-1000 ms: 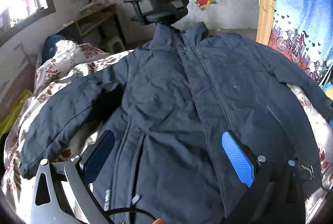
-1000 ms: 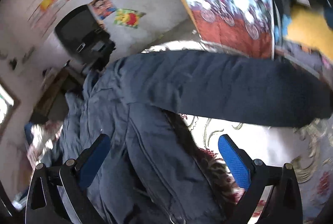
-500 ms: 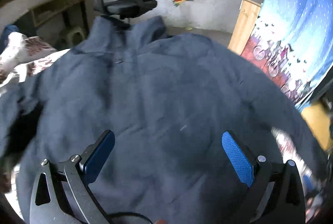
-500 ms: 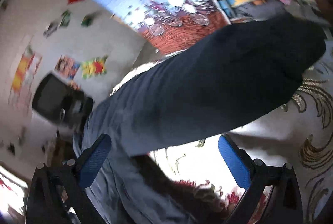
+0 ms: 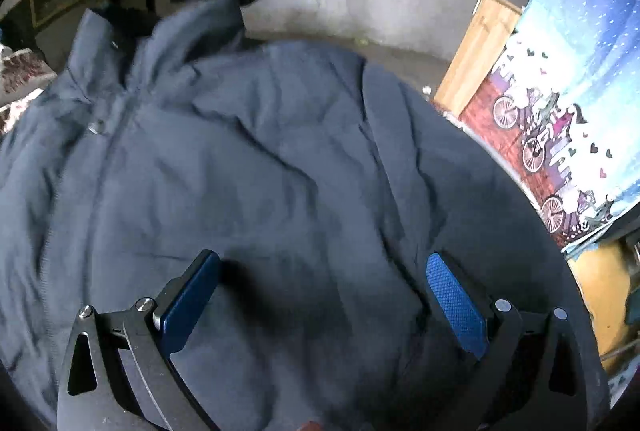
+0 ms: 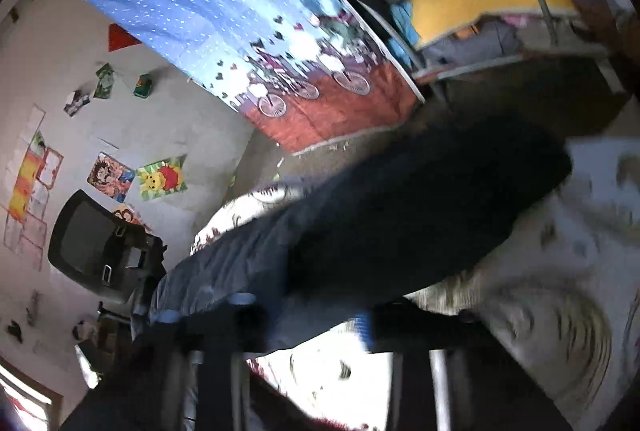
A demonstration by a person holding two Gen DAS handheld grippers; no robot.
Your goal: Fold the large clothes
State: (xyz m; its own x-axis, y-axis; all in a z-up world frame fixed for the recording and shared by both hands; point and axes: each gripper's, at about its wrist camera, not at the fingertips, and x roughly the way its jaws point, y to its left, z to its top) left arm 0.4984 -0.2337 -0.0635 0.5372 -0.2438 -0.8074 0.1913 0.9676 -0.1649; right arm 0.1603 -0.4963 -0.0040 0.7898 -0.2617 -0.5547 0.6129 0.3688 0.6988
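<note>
In the right wrist view, blurred, the right gripper (image 6: 304, 323) at lower centre was closing on the dark jacket sleeve (image 6: 400, 215) that ran diagonally across a patterned bedspread (image 6: 560, 291), with an office chair (image 6: 96, 251) at left and a blue curtain (image 6: 224, 23) above.

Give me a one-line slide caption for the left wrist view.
Open left gripper with blue pads poised over the chest of a dark navy padded jacket.
</note>
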